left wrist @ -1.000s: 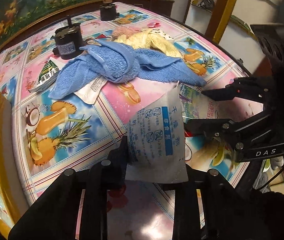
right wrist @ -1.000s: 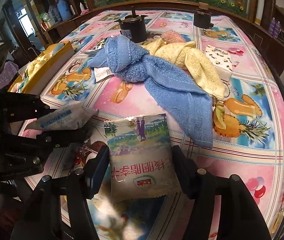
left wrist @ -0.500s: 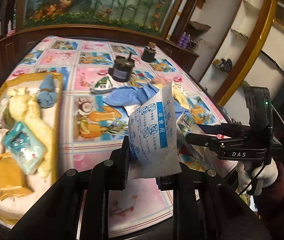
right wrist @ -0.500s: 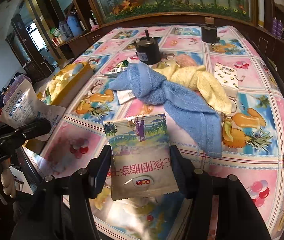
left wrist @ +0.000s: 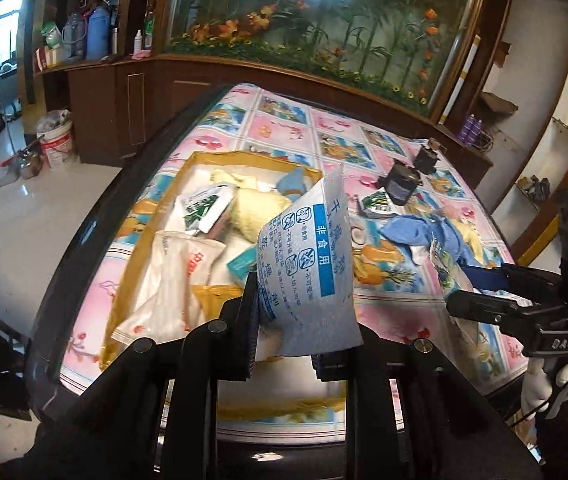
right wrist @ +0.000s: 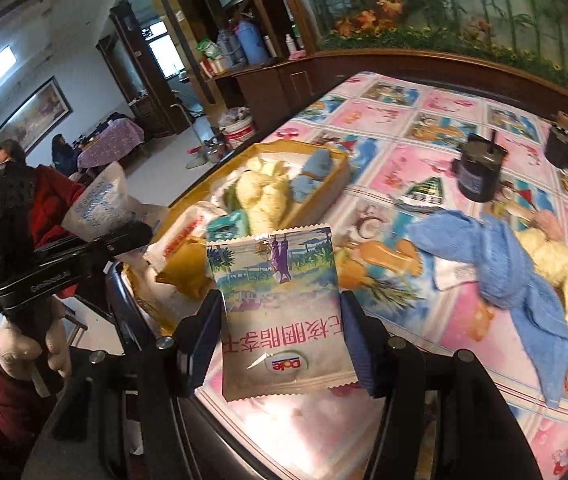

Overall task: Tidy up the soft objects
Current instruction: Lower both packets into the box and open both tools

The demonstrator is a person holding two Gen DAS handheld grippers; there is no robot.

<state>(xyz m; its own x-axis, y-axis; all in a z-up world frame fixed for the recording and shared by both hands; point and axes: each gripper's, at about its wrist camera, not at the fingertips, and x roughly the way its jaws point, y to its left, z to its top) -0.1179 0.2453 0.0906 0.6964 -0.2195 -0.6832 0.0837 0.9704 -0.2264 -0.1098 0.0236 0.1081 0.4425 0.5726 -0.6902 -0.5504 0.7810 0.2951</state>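
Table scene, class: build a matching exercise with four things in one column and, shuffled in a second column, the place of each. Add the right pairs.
Things
1. desiccant pouch
2. Dole snack packet
3. blue towel
4. folded blue cloth

Places
A. lying on the tablecloth
B. in the yellow tray
C. between the left gripper's fingers
D. between the right gripper's fingers

Pairs: 1-C, 2-D, 3-A, 4-B
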